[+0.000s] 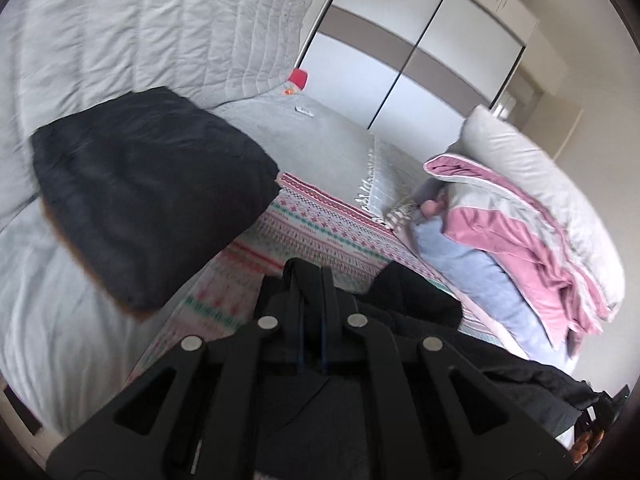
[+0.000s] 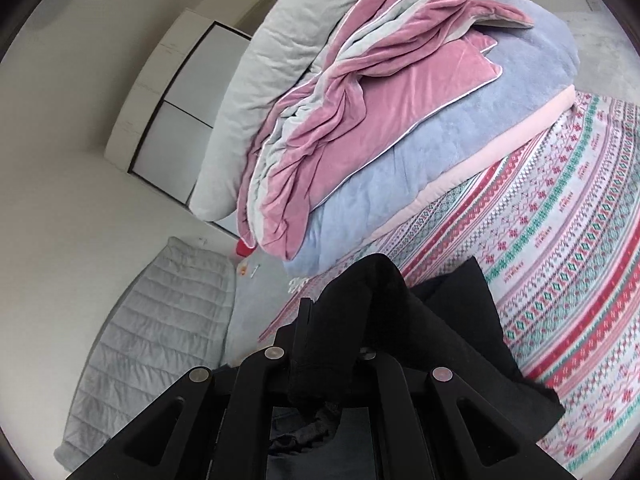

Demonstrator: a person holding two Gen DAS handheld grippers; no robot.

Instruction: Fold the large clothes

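Observation:
My left gripper (image 1: 308, 276) is shut on an edge of a black garment (image 1: 420, 312) and holds it above the patterned bedspread (image 1: 304, 236); the cloth trails off to the lower right. My right gripper (image 2: 340, 312) is shut on the same black garment (image 2: 448, 328), whose cloth bunches over the fingers and hides the right fingertip. A folded dark garment (image 1: 148, 188) lies on the bed to the left in the left wrist view.
A pile of pink, blue and grey bedding (image 2: 380, 112) (image 1: 508, 232) lies on the bed ahead. A grey quilted blanket (image 1: 140, 32) (image 2: 160, 320) lies on the bed's far side. A wardrobe (image 1: 400, 52) stands behind. Small red and white items (image 1: 298, 80) lie on the grey floor.

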